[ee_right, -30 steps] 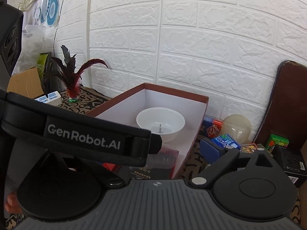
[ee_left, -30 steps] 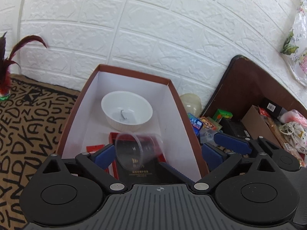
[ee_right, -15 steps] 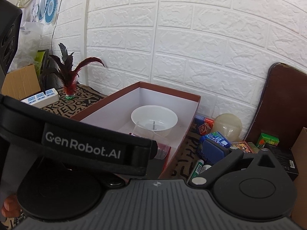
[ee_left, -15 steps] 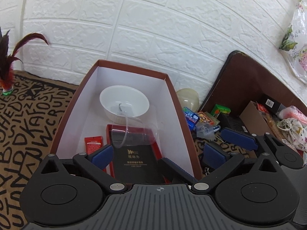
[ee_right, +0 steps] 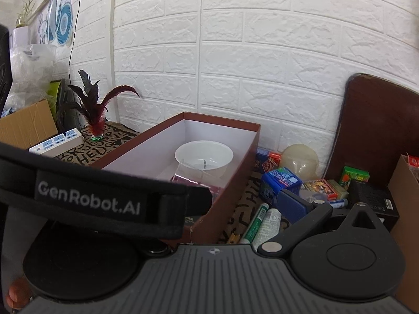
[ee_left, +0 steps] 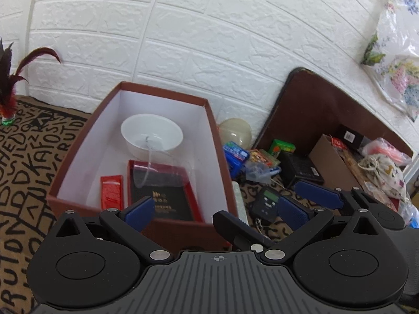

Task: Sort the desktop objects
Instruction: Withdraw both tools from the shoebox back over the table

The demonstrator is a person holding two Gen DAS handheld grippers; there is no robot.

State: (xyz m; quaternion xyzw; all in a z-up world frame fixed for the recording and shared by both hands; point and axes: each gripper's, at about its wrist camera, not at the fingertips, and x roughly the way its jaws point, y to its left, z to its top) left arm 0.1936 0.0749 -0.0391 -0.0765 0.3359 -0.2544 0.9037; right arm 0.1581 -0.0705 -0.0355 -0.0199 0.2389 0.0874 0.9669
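Both views are brightly and evenly lit by soft daylight, and the white brick wall [ee_left: 209, 39] is near overexposed, with only faint shadows inside the brown box [ee_left: 146, 157]. The fisheye lenses bend the brick lines into curves and leave dark corners at the frame edges. In the left wrist view the clear cup [ee_left: 167, 164] and the box front look slightly smeared, while in the right wrist view a black strap [ee_right: 99, 204] close to the lens blocks the lower left.

**Item count**

I count one brown box [ee_left: 221, 157] holding one white bowl [ee_left: 151, 136], one clear cup [ee_left: 167, 168], one black-and-red case [ee_left: 162, 196] and one small red pack [ee_left: 112, 195]. Outside: one feather shuttlecock [ee_right: 97, 120], two marker pens [ee_right: 262, 222].
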